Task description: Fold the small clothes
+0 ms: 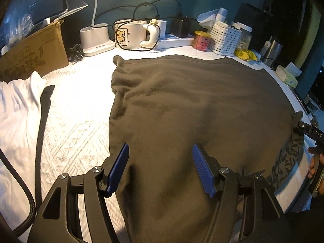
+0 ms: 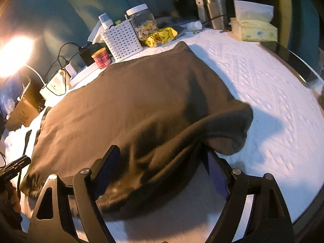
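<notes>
A dark brown garment (image 1: pixel 192 105) lies spread over the white quilted table cover (image 1: pixel 77 125); it also shows in the right wrist view (image 2: pixel 125 105). My left gripper (image 1: pixel 160 170) is open, its blue pads (image 1: pixel 119 168) wide apart over the garment's near left edge. My right gripper (image 2: pixel 162 174) is open over the garment's near right corner, where a sleeve end (image 2: pixel 228 125) is bunched and lifted. The cloth lies between its fingers but is not pinched.
A white garment (image 1: pixel 18 109) lies at the left. A cardboard box (image 1: pixel 34 54), lamp base (image 1: pixel 95 38), mug (image 1: pixel 131 34), red can (image 1: pixel 201 40), white basket (image 1: pixel 225 38), jar (image 2: pixel 143 24), steel tumbler (image 2: pixel 214 6) and tissue box (image 2: pixel 253 28) line the back. The other gripper and hand (image 1: pixel 316 151) are at the right.
</notes>
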A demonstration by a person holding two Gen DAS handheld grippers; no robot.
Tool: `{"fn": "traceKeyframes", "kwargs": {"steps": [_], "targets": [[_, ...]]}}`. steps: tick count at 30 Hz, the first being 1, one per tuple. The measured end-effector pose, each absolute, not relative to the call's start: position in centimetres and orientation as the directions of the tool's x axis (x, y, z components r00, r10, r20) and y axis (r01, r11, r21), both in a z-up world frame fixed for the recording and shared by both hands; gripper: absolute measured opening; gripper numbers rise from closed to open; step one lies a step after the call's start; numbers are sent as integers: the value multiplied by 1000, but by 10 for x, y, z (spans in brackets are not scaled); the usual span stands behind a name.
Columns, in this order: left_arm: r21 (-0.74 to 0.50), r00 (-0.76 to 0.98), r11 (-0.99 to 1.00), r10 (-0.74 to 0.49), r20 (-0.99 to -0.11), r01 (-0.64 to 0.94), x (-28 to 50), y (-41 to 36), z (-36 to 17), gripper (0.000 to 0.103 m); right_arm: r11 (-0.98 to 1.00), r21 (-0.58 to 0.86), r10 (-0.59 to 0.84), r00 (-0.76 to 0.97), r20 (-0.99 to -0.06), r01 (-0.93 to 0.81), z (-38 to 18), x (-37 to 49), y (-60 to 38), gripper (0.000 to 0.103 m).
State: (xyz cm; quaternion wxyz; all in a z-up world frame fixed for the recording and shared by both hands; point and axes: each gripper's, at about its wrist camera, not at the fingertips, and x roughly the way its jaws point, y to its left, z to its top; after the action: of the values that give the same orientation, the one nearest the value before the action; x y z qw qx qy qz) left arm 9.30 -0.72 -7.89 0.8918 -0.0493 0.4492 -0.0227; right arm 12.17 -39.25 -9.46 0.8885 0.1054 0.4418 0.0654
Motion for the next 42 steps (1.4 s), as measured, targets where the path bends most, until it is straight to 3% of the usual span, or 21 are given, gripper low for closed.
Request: {"fn": "traceKeyframes", "kwargs": {"steps": [10,20,23,25,27,31,42], "targets": [[-120,591,993,-85,-802,-20,119,8,-84,65,973,228,150,635,-757,42,-100,172,-383,85],[-138,588,989,-85,-805,-45,137,27,-93,65,990,135,123,606,-786,-26,-106,215,-358,82],[-152,588,987,-94,-803,-49,140,31,-94,65,994,107,88,610,-788,-5,-107,219,-356,61],[-165,592,985,-105,-799,-48,141,33,-94,65,994,108,86,612,-787,-1,-107,220,-357,32],[-168,594,985,-110,-797,-43,142,34,-94,65,992,123,105,609,-786,-12,-107,222,-357,26],[-171,597,985,-119,-793,-31,143,35,-93,65,991,123,131,607,-784,-55,-104,223,-352,20],[-192,648,981,-147,-748,1,135,38,-77,65,977,92,199,668,-717,-192,-52,216,-308,19]]}}
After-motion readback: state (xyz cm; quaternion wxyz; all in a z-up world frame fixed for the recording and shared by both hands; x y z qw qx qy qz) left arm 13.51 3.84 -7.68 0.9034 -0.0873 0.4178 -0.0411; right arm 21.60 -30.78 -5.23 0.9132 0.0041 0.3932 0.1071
